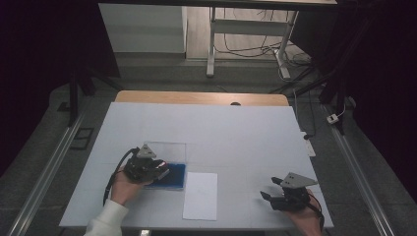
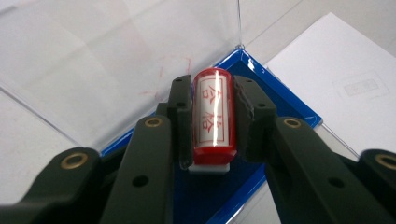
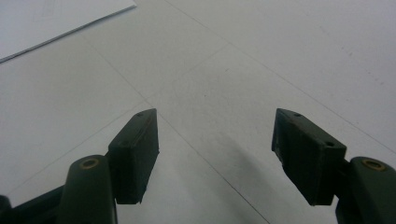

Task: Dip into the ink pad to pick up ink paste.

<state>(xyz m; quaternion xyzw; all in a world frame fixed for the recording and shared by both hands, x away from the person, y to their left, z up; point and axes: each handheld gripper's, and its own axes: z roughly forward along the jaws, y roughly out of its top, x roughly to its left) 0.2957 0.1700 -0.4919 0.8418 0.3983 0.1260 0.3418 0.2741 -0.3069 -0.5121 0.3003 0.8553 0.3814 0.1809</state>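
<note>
A red stamp (image 2: 212, 119) with a white label of red characters lies between the jaws of my left gripper (image 2: 212, 116), which is shut on it. Below the stamp is a blue ink pad tray (image 2: 299, 109) with a clear lid (image 2: 116, 56) standing open behind it. From above, the left gripper (image 1: 162, 170) sits over the blue tray (image 1: 177, 178) at the table's left. A white sheet of paper (image 1: 200, 195) lies just right of the tray, with a faint stamp outline on the paper (image 2: 364, 86). My right gripper (image 3: 215, 158) is open and empty over the bare table, at the front right (image 1: 269, 189).
The table is covered in white (image 1: 236, 132), with a wooden edge (image 1: 196, 97) at the far side. Beyond it stand a desk frame (image 1: 246, 39) and floor cables (image 1: 305, 83). Metal rails (image 1: 44, 172) run along both sides.
</note>
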